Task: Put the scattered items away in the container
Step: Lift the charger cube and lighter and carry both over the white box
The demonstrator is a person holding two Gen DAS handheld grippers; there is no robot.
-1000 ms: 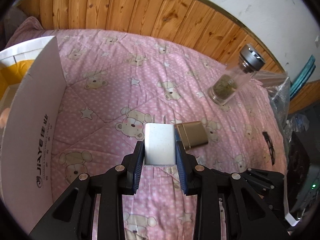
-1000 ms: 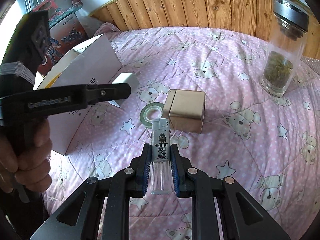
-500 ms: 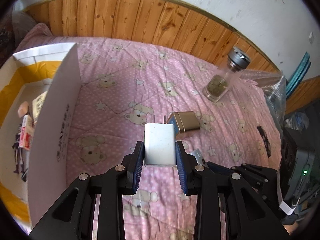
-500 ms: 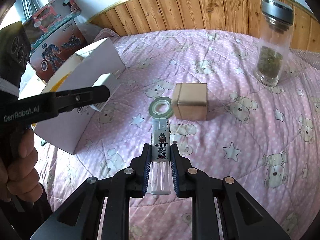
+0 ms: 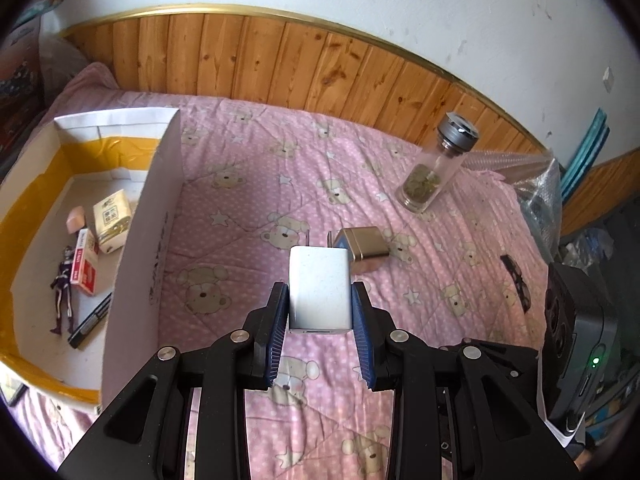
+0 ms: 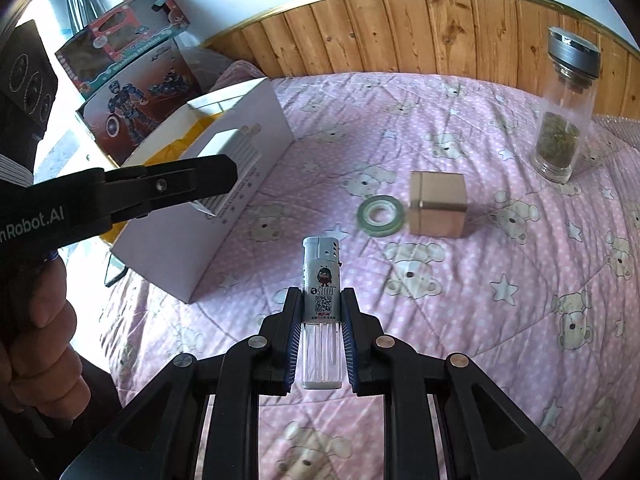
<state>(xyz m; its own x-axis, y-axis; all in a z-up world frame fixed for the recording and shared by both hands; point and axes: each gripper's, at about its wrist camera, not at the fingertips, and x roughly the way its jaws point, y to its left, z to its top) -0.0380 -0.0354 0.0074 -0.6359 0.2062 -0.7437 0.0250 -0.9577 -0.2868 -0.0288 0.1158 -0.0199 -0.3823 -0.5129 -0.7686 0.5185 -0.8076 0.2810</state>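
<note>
A bed's pink quilt (image 6: 500, 320) carries a white box (image 5: 136, 248), a tape roll (image 6: 381, 216) beside a gold tin (image 6: 438, 210), and a jar (image 6: 562, 120) farther off.

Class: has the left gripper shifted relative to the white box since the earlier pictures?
Yes. The left gripper has risen and drawn back; the white box now shows its inside.

Lighter (image 6: 322, 304) between right tool (image 6: 322, 332) pads, above quilt (image 6: 500, 320)
</note>
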